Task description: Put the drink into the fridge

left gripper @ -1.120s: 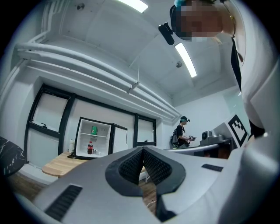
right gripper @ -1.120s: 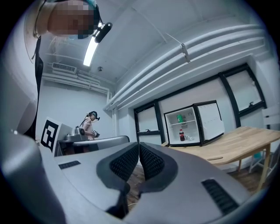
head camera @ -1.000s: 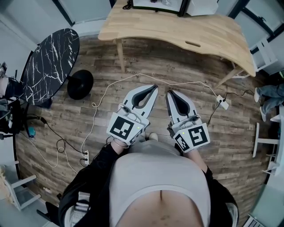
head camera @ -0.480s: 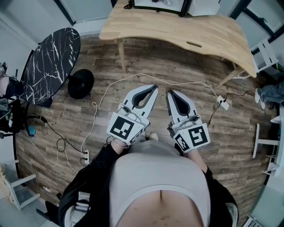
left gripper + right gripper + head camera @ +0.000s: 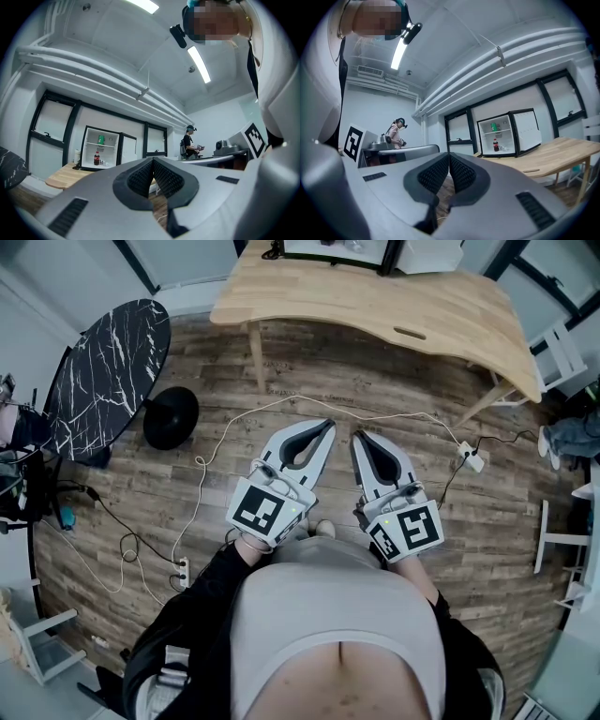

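Observation:
A small white fridge (image 5: pixel 101 147) stands with its door open on the wooden desk (image 5: pixel 450 310) ahead of me. On its lower shelf stands a dark cola bottle (image 5: pixel 97 158) with a red label, and a green can (image 5: pixel 101 139) sits on the shelf above. The right gripper view shows the same fridge (image 5: pixel 506 133), bottle (image 5: pixel 496 145) and can (image 5: pixel 493 126). My left gripper (image 5: pixel 328 425) and right gripper (image 5: pixel 357 437) hang side by side in front of my body, over the wooden floor and well short of the desk. Both are shut, with nothing between the pads.
A round black marble table (image 5: pixel 103 371) with a black base (image 5: pixel 171 416) stands to the left. White and black cables (image 5: pixel 211 460) and a power strip (image 5: pixel 472 459) lie on the floor between me and the desk. Another person (image 5: pixel 188 143) stands further back.

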### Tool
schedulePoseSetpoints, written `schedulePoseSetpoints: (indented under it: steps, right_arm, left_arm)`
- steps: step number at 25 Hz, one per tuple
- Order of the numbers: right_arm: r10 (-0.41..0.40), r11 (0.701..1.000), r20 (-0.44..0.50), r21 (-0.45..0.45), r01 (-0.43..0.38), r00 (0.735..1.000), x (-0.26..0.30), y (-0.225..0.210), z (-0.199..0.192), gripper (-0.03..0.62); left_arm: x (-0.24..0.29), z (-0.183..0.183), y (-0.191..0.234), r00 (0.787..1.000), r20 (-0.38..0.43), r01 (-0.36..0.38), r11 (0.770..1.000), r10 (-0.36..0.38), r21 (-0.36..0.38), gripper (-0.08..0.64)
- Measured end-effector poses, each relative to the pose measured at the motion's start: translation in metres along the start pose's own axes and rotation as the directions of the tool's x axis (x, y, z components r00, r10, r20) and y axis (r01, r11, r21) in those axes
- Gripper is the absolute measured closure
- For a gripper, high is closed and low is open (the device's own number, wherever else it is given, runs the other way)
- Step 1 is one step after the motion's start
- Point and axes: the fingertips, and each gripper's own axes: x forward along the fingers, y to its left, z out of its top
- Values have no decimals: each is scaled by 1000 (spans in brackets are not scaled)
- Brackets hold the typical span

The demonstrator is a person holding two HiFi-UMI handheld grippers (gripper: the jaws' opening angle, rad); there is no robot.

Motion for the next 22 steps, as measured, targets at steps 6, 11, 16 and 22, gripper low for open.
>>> schedulePoseSetpoints:
  steps: [6,11,16,22]
  right_arm:
    - [2,1000,0,-1,-2,1000,0,2,1,563]
    - [7,1000,3,0,-7,1000,1,4,0,563]
    - [4,1000,2,3,-4,1000,1,3,0,563]
    - [-1,1000,2,3,1,1000,0,1,-1,563]
  left_arm:
    - [-2,1,0,1000,0,0,1000,0,1,554]
    - [-4,2,2,1000,0,-5,1000,5,4,554]
    - [-4,1,2,1000,-1,-7,1000,7,3,554]
    - [-3,0,0,1000,2,-5,1000,5,2,554]
